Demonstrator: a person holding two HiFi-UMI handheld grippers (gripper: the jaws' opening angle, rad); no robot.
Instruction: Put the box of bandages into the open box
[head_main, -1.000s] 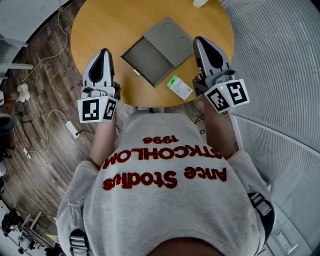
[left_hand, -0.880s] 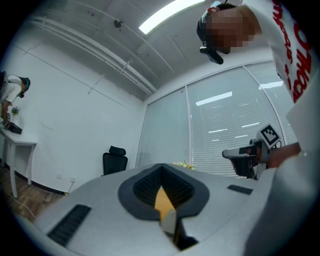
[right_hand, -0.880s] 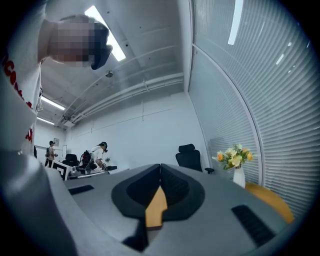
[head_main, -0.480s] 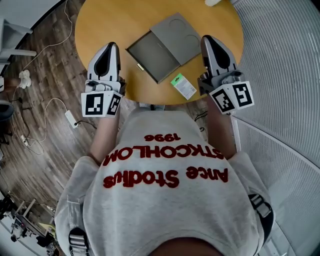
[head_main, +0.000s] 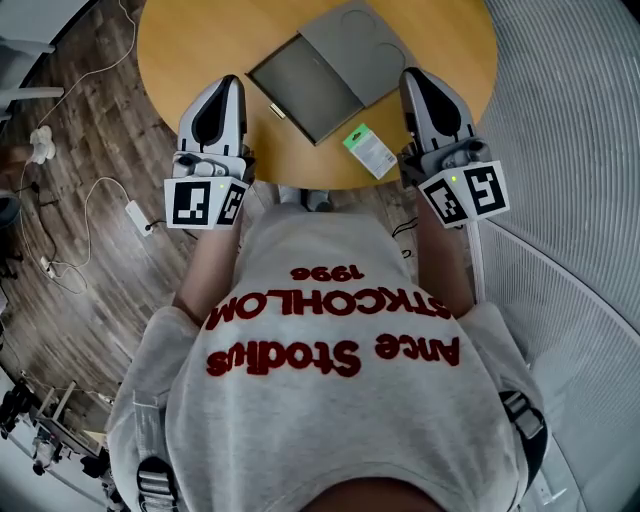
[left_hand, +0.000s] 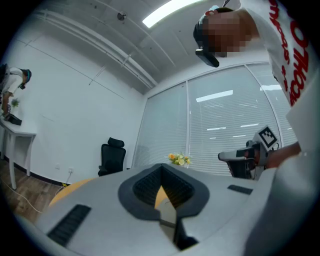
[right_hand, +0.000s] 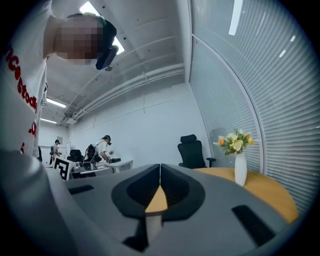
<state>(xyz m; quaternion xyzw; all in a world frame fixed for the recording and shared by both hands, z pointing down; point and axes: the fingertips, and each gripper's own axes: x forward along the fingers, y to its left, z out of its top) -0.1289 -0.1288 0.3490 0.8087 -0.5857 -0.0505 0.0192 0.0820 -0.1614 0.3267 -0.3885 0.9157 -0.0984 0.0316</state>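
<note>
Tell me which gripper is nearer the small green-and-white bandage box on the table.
Right. The right gripper hovers just right of the small green-and-white bandage box; the left gripper is far to its left, beyond the open grey box.

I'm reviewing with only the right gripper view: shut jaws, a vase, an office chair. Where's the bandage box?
Observer: The bandage box lies flat on the table, near its edge, just left of the right gripper and apart from it.
Operator: And the open box?
Observer: The open box sits farther in, its tray empty.
Operator: Left gripper?
Observer: The left gripper is over the table's left side, jaws together, empty.
</note>
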